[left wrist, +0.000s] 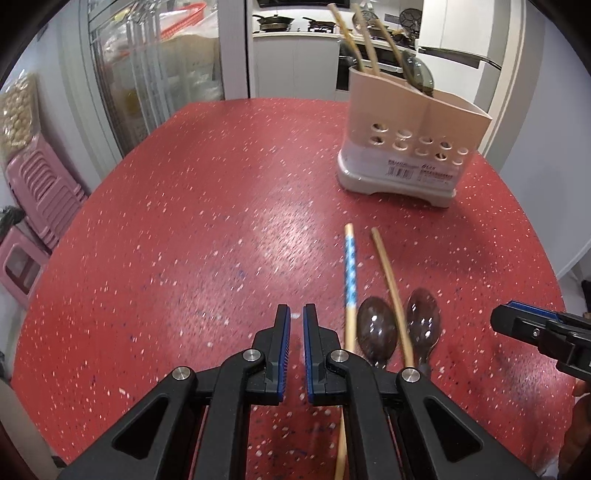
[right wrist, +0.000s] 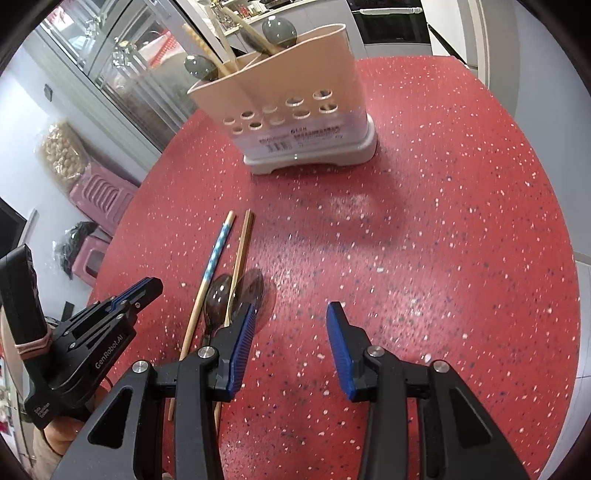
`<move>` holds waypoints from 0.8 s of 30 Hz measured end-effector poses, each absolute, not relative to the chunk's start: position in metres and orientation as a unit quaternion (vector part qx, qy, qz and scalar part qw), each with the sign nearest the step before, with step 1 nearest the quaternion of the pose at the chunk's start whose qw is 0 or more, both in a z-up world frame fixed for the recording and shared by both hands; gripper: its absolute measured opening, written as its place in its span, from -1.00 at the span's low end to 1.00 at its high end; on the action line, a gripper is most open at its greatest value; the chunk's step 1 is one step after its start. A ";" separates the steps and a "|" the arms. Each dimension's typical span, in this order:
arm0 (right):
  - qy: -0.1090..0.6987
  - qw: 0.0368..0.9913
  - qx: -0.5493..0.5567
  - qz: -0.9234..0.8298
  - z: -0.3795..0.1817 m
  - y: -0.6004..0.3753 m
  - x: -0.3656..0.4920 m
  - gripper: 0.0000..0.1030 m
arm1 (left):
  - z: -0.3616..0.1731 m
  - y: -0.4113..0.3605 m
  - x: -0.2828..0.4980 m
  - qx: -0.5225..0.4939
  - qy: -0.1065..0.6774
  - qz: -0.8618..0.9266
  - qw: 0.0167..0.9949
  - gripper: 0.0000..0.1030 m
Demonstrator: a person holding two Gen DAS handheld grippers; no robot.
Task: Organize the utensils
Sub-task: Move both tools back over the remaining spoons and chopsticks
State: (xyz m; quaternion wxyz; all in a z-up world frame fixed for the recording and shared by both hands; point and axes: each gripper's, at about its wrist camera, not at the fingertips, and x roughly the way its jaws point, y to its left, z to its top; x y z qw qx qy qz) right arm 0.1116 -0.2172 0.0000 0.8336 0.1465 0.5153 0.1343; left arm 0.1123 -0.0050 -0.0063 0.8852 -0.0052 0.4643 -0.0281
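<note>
A beige utensil holder with round holes stands on the red speckled table, holding several chopsticks and dark spoons; it also shows in the right wrist view. On the table lie a blue-patterned chopstick, a plain wooden chopstick and two dark translucent spoons. They show in the right wrist view too: chopsticks, spoons. My left gripper is nearly shut and empty, left of the utensils. My right gripper is open and empty, right of them.
Pink plastic stools are stacked left of the table. A glass-door cabinet and a kitchen counter with pans lie beyond the far edge. The right gripper shows at the right edge of the left wrist view.
</note>
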 end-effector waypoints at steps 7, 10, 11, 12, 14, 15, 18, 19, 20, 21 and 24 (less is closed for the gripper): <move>0.524 0.829 0.139 0.133 -0.006 -0.205 0.104 0.03 | -0.012 0.009 0.103 -0.018 0.468 -0.024 0.883 -0.37; 0.527 0.828 0.136 0.135 -0.008 -0.199 0.103 0.14 | -0.014 0.015 0.102 -0.023 0.471 -0.023 0.882 -0.37; 0.528 0.827 0.136 0.136 -0.009 -0.198 0.102 0.15 | -0.016 0.016 0.101 -0.024 0.472 -0.023 0.881 -0.37; 0.530 0.826 0.136 0.137 -0.009 -0.196 0.102 0.15 | -0.017 0.017 0.101 -0.025 0.473 -0.022 0.881 -0.37; 0.533 0.823 0.137 0.140 -0.012 -0.193 0.103 0.15 | -0.018 0.020 0.099 -0.029 0.474 -0.020 0.880 -0.37; 0.535 0.822 0.138 0.141 -0.013 -0.191 0.103 0.15 | -0.019 0.022 0.099 -0.032 0.475 -0.019 0.879 -0.37; 0.539 0.817 0.144 0.147 -0.015 -0.188 0.105 0.15 | -0.020 0.027 0.098 -0.040 0.478 -0.012 0.878 1.00; 0.541 0.815 0.146 0.149 -0.016 -0.187 0.105 0.15 | -0.019 0.028 0.098 -0.040 0.466 -0.006 0.884 1.00; 0.542 0.814 0.147 0.151 -0.017 -0.186 0.106 0.15 | -0.019 0.027 0.097 -0.035 0.458 -0.007 0.888 1.00; 0.543 0.813 0.148 0.152 -0.018 -0.185 0.106 0.15 | -0.021 0.026 0.098 -0.032 0.451 -0.012 0.892 1.00; 0.548 0.808 0.152 0.156 -0.022 -0.181 0.108 0.15 | -0.030 0.027 0.102 -0.024 0.451 -0.005 0.892 1.00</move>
